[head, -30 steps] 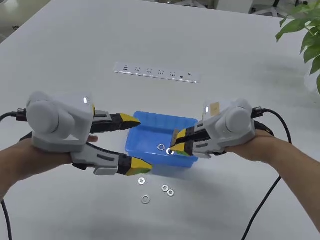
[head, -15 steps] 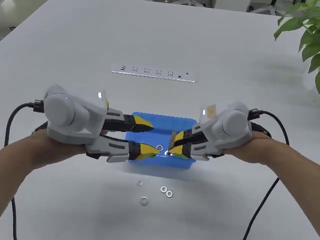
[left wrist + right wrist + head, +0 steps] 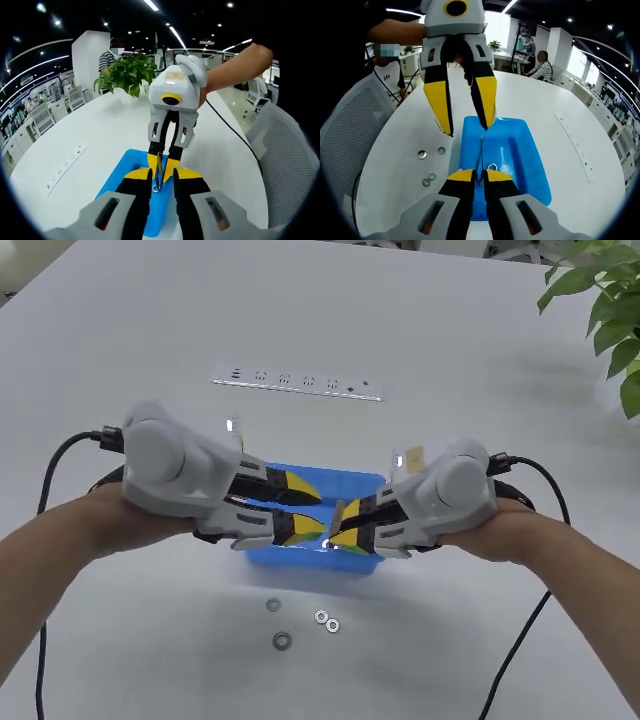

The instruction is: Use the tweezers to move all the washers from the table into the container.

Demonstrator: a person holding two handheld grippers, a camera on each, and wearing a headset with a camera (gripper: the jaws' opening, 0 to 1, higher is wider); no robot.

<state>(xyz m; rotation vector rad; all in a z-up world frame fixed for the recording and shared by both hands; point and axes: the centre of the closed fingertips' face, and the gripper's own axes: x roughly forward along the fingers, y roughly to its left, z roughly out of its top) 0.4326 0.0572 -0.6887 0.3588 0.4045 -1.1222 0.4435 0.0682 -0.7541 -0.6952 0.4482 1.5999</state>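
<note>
A blue container (image 3: 352, 486) sits on the white table, with a washer (image 3: 492, 166) lying inside it. My right gripper (image 3: 336, 536) is shut on thin metal tweezers (image 3: 481, 150) that point along its jaws over the container. My left gripper (image 3: 322, 510) faces it, open, with its yellow jaw tips on either side of the tweezers (image 3: 159, 172). Seen from the right gripper view, the left gripper (image 3: 468, 131) stands wide apart above the container (image 3: 520, 150). Several washers (image 3: 282, 641) lie on the table in front of the container, among them a close pair (image 3: 326, 621).
A white power strip (image 3: 297, 383) lies beyond the container. A green plant (image 3: 600, 310) stands at the table's far right. Cables trail from both grippers. People sit at desks in the background of the right gripper view.
My left gripper has moved right, toward the right gripper, until its open jaws straddle the tweezers over the container. The right gripper has barely moved. The washers lie where they were.
</note>
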